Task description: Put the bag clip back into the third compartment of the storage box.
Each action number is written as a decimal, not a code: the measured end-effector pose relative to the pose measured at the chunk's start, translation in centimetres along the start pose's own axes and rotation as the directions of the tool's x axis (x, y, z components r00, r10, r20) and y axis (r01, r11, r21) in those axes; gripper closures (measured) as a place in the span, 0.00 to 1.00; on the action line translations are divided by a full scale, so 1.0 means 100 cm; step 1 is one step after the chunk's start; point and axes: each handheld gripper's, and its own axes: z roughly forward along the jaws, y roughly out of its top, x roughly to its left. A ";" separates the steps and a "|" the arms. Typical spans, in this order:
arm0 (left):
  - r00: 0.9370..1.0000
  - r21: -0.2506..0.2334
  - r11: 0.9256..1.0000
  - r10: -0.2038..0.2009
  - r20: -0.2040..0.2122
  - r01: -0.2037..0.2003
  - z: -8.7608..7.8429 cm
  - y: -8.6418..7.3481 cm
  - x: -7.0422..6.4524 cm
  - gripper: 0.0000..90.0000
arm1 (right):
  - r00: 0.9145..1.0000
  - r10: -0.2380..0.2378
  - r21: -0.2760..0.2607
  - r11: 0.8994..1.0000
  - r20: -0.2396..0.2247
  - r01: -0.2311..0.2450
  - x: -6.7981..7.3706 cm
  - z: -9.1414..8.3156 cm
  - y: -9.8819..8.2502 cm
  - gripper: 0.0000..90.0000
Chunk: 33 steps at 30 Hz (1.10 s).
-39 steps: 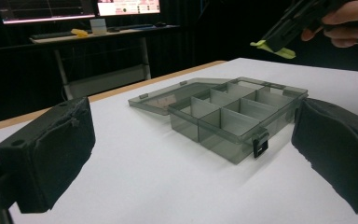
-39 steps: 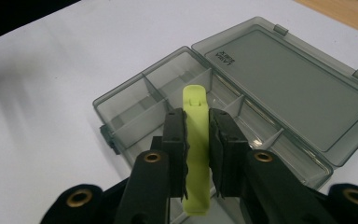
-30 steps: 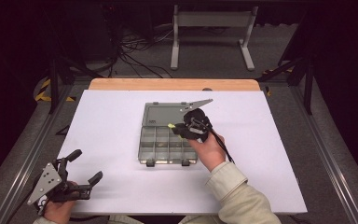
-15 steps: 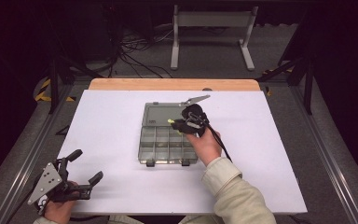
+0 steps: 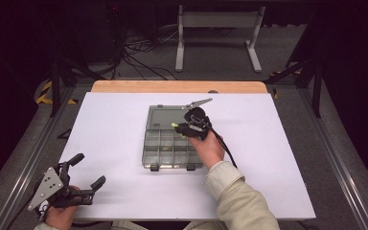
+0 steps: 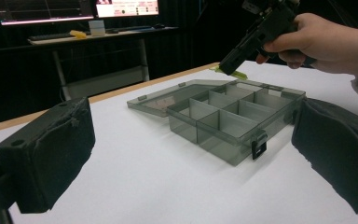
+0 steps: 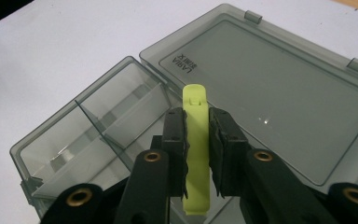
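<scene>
The right gripper [image 7: 197, 154] clamps a lime-green plastic clip [image 7: 196, 140], poised over the open compartment box [image 5: 172, 143] mid-table, lid flat so it can drop in. The left gripper [image 5: 84, 184] waits nearby, jaws apart, empty.

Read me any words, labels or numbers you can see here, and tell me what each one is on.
"LABHA": moulded into the box lid, seen upside down from the right gripper view.
A smaller second line just by it: too small to read.
Monitors behind the table: text too blurred to read.
</scene>
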 end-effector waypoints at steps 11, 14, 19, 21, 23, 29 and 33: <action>1.000 0.001 1.000 0.003 0.001 -0.003 0.000 0.000 0.000 0.00 | 1.000 0.012 0.013 1.000 -0.005 -0.012 -0.001 0.010 -0.007 0.86; 1.000 0.001 1.000 0.002 0.002 -0.002 0.000 0.000 0.000 0.00 | 1.000 0.022 0.018 1.000 -0.005 -0.022 -0.002 0.011 -0.009 0.86; 1.000 0.001 1.000 0.002 0.003 -0.002 0.000 0.000 0.000 0.00 | 1.000 0.031 0.022 0.999 -0.005 -0.031 -0.003 0.013 -0.013 0.86; 1.000 0.002 1.000 0.002 0.003 -0.002 0.000 0.000 0.000 0.00 | 0.999 0.032 0.024 0.999 -0.004 -0.032 -0.003 0.013 -0.013 0.86; 1.000 0.001 1.000 0.001 0.003 -0.001 0.000 0.000 0.000 0.00 | 0.999 0.033 0.023 0.999 -0.006 -0.032 -0.003 0.013 -0.013 0.86; 1.000 0.001 1.000 0.001 0.003 -0.001 0.000 0.000 0.000 0.00 | 0.999 0.034 0.025 0.999 -0.010 -0.034 -0.003 0.013 -0.016 0.86; 1.000 0.001 1.000 0.004 0.004 -0.004 0.000 0.000 0.000 0.00 | 0.999 0.042 0.027 0.999 -0.014 -0.042 -0.004 0.013 -0.017 0.86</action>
